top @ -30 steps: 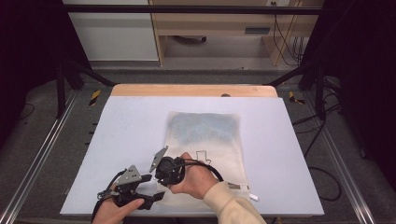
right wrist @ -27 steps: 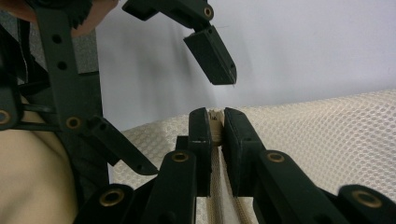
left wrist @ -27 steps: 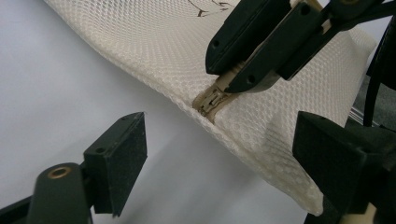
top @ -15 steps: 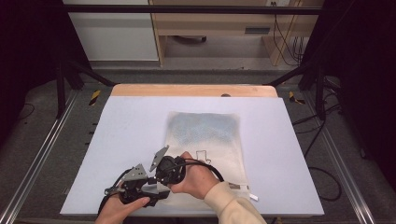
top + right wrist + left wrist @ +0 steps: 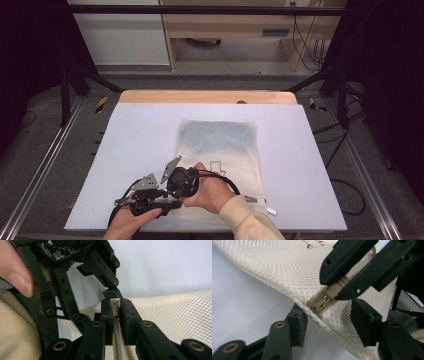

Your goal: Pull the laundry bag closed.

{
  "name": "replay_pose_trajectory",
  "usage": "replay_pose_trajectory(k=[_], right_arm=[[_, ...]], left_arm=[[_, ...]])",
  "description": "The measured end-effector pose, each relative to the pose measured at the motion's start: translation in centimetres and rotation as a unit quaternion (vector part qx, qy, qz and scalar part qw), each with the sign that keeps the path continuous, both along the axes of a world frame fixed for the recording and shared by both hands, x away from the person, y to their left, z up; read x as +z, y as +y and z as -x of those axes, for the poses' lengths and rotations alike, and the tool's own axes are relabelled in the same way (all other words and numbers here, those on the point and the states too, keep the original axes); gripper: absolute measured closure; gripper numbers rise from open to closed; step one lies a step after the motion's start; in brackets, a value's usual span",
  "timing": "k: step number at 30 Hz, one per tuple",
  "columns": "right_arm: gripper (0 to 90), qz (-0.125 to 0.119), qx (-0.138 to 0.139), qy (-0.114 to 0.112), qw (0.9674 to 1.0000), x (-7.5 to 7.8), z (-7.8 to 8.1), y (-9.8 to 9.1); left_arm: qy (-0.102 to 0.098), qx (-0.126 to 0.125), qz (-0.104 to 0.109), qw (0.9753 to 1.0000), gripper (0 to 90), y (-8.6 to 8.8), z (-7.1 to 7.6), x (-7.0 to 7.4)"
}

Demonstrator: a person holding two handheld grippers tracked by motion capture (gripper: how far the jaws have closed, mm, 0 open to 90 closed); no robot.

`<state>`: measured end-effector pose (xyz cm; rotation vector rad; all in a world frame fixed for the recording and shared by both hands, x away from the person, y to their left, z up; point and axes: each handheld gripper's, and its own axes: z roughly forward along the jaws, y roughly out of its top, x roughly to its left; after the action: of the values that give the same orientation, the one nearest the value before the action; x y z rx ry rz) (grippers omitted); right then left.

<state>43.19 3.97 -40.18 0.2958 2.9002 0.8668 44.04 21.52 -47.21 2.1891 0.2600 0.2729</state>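
A cream mesh bag (image 5: 220,145) lies flat on the white table (image 5: 130,145), and its near left corner is lifted. My right gripper (image 5: 116,311) is shut on the beige zipper strip (image 5: 115,340) at that corner. In the left gripper view its black jaws hold the zipper pull (image 5: 342,286) just above the slider (image 5: 320,302). My left gripper (image 5: 329,322) has its jaws on either side of the slider and the mesh corner. They have just been closing, and a gap remains at each pad. In the high view both hands meet at the table's front edge, left gripper (image 5: 150,196) beside right gripper (image 5: 179,181).
A black cable (image 5: 227,179) loops from the right gripper over the bag's near part. A small white tag (image 5: 270,211) sticks out at the bag's near right corner. A wooden strip (image 5: 200,96) edges the far side of the table. Metal rails run along both sides.
The left gripper has edged right, up against the right gripper at the bag's corner. The right hand and the bag have kept still.
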Motion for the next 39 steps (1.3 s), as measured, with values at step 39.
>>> replay_pose_trajectory(k=[39], right_arm=[[82.5, 0.014, -0.005, -0.031, 0.9994, -0.8, 0.4, -0.9]], left_arm=[[-0.003, 0.007, 0.0, 1.0, 81.8, 0.5, -0.9, 0.2]])
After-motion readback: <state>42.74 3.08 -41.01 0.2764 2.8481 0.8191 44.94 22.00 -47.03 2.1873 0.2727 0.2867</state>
